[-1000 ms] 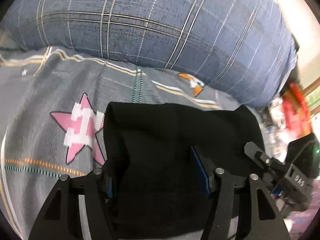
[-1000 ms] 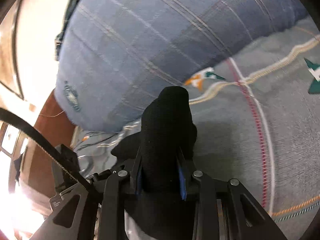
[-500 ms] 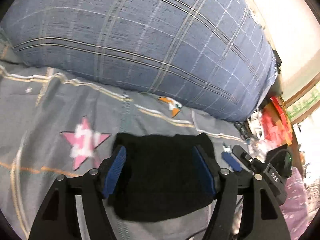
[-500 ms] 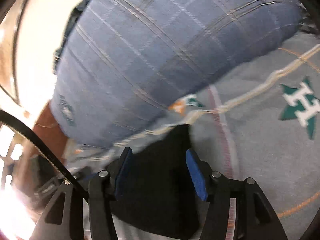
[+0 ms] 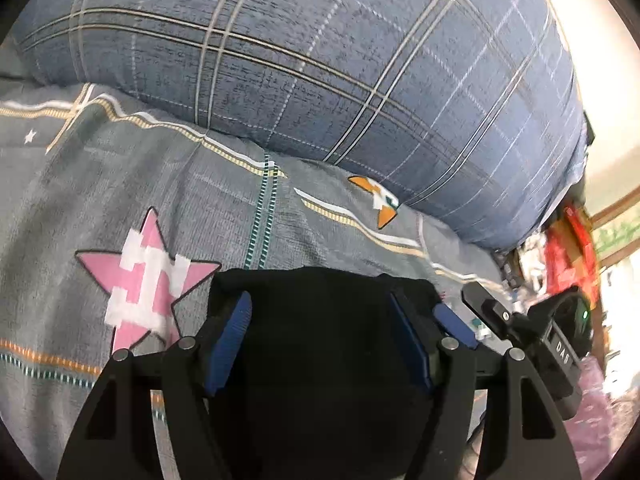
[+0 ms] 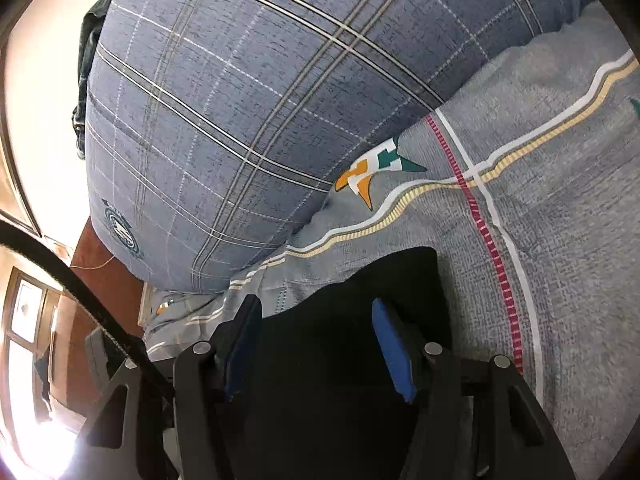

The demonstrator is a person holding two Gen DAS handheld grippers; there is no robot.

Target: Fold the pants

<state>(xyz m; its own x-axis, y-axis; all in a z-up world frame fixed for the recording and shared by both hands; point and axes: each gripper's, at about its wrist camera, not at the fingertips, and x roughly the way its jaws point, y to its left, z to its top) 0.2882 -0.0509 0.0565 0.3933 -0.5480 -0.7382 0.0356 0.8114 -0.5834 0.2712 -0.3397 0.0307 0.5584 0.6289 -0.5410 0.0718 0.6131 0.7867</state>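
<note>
1. Pants (image 5: 320,320), black, lie in a compact folded stack on the bed (image 5: 60,200), near its pillow (image 5: 320,80) end.
2. Left tongs (image 5: 320,320) and right tongs (image 6: 316,336) both gape wide above the stack, holding nothing.
3. Folding looks essentially complete; at most a final smoothing remains.

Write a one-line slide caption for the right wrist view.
Right gripper open above folded black pants on a grey patterned bedsheet, plaid pillow behind.
</note>
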